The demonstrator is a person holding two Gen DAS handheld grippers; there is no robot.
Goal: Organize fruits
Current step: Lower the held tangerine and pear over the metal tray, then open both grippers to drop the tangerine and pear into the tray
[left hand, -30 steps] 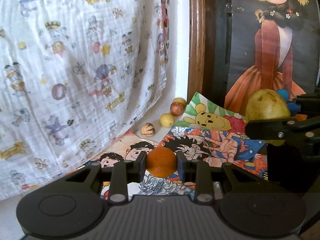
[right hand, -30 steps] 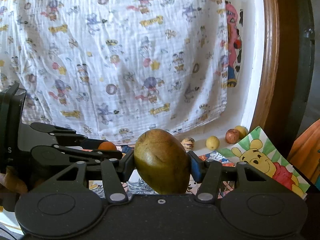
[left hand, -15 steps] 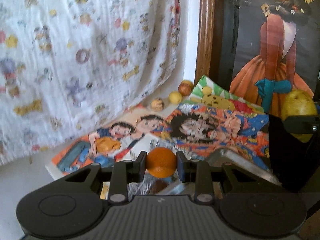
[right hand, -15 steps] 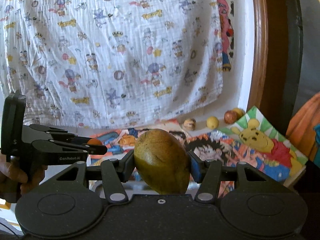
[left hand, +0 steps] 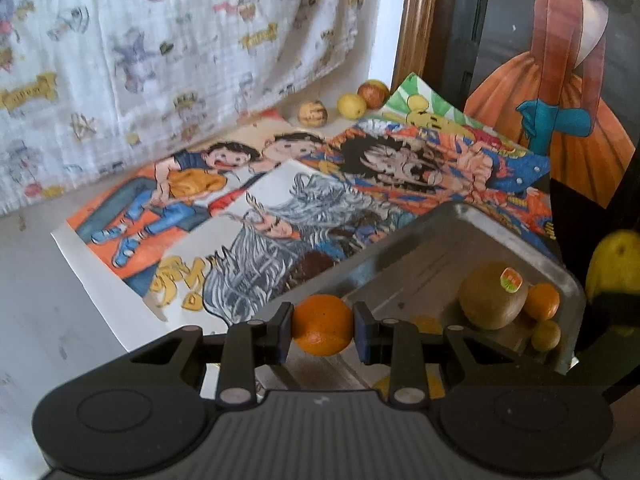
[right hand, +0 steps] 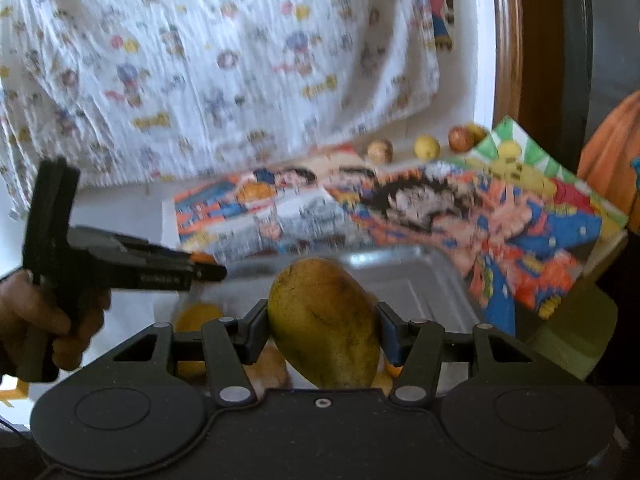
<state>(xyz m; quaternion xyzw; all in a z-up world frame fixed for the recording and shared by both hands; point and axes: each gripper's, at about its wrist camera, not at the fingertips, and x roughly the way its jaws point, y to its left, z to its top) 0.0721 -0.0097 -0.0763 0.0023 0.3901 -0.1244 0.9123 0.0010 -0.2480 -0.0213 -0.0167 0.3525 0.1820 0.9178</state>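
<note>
our left gripper [left hand: 323,330] clamps a small orange [left hand: 322,325] and our right gripper [right hand: 323,334] grips a mango [right hand: 325,322], both above the metal tray [left hand: 516,250] holding 1 kiwi [left hand: 492,295].

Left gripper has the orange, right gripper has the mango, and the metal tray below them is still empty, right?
Not quite. The left gripper does hold the orange and the right gripper the mango, but the metal tray is not empty: the left wrist view shows a kiwi with a sticker and small orange fruits in it.
</note>
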